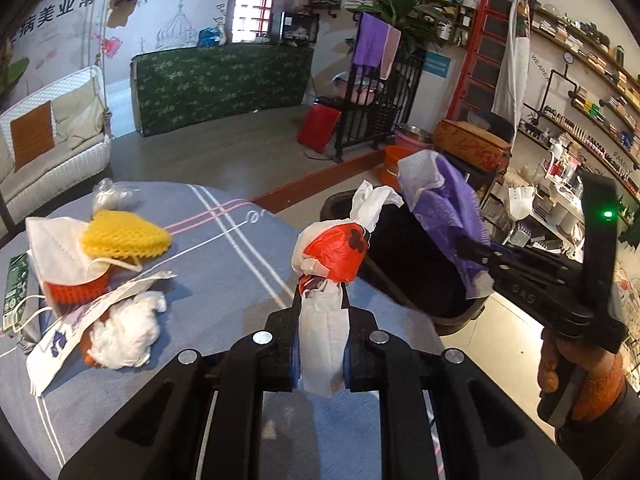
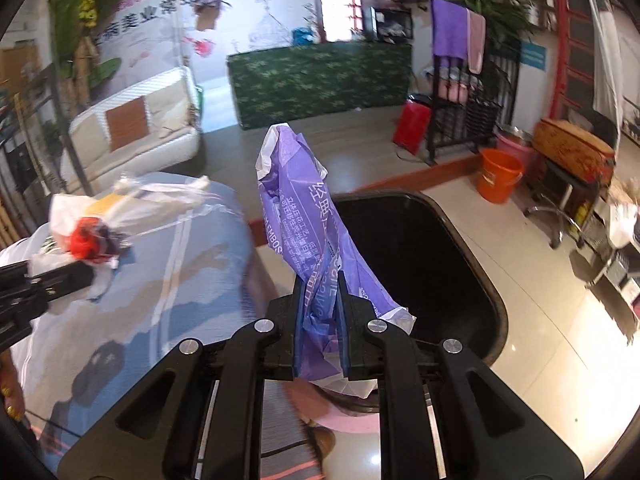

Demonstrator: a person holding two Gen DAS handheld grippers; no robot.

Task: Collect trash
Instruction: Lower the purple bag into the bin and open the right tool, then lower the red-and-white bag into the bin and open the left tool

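Observation:
My left gripper (image 1: 320, 286) is shut on a crumpled red-and-white plastic bag (image 1: 334, 252), held above the edge of the blue-clothed table (image 1: 224, 248). To its right, my right gripper (image 1: 464, 246) is shut on a purple printed wrapper (image 1: 448, 200) over the black bin (image 1: 400, 264). In the right wrist view the purple wrapper (image 2: 296, 208) stands up from between the pads of my right gripper (image 2: 320, 280), with the bin's rim (image 2: 472, 248) just beyond. At that view's left edge my left gripper (image 2: 90, 270) carries the red-and-white bag (image 2: 86, 236).
On the table's left lie a yellow foam net (image 1: 124, 236), a white mask (image 1: 52, 248), crumpled tissue (image 1: 124, 332), a white wrapper with blue print (image 1: 56, 344) and a green packet (image 1: 16, 292). An orange bucket (image 2: 500, 176) stands on the floor beyond the bin.

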